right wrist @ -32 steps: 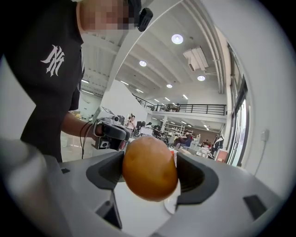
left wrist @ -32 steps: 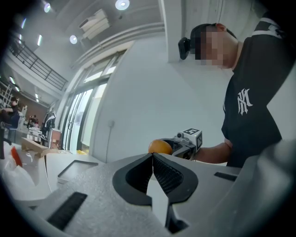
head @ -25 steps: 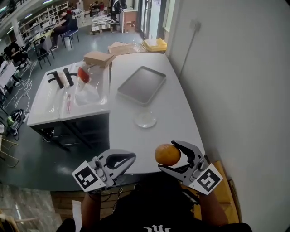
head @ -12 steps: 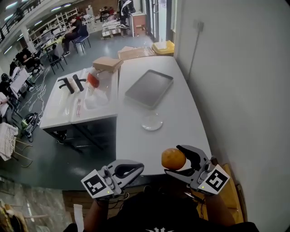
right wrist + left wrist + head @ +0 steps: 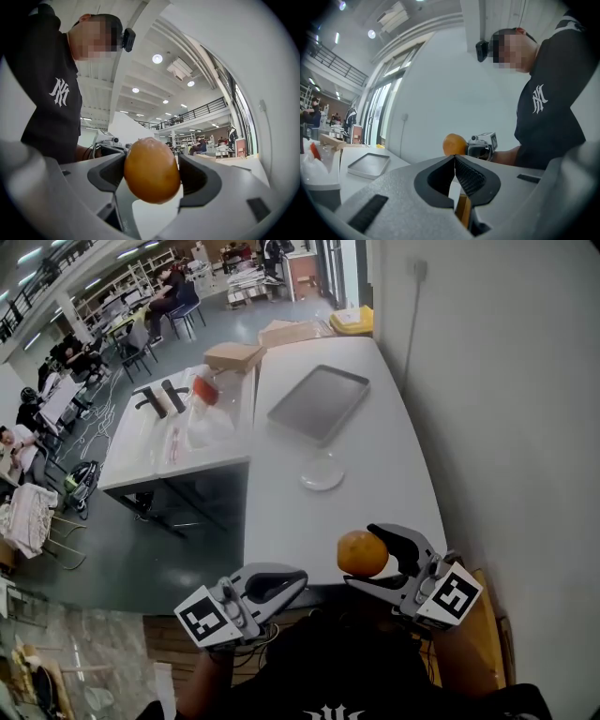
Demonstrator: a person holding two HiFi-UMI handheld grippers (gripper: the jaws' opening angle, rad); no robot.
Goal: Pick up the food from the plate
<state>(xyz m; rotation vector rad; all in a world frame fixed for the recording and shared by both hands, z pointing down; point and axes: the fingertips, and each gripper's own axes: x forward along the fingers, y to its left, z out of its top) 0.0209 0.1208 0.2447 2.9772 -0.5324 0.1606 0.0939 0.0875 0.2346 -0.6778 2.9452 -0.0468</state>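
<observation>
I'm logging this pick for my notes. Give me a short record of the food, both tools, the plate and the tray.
food: orange, round, clamped between the right tool's jaws, held in the air by the table's near edge
right tool: shut on the food
left tool: jaws together, nothing between them, below the table's near edge in the head view
plate: clear, empty, on the table
tray: grey, empty, beyond the plate
task: food already off the plate
</observation>
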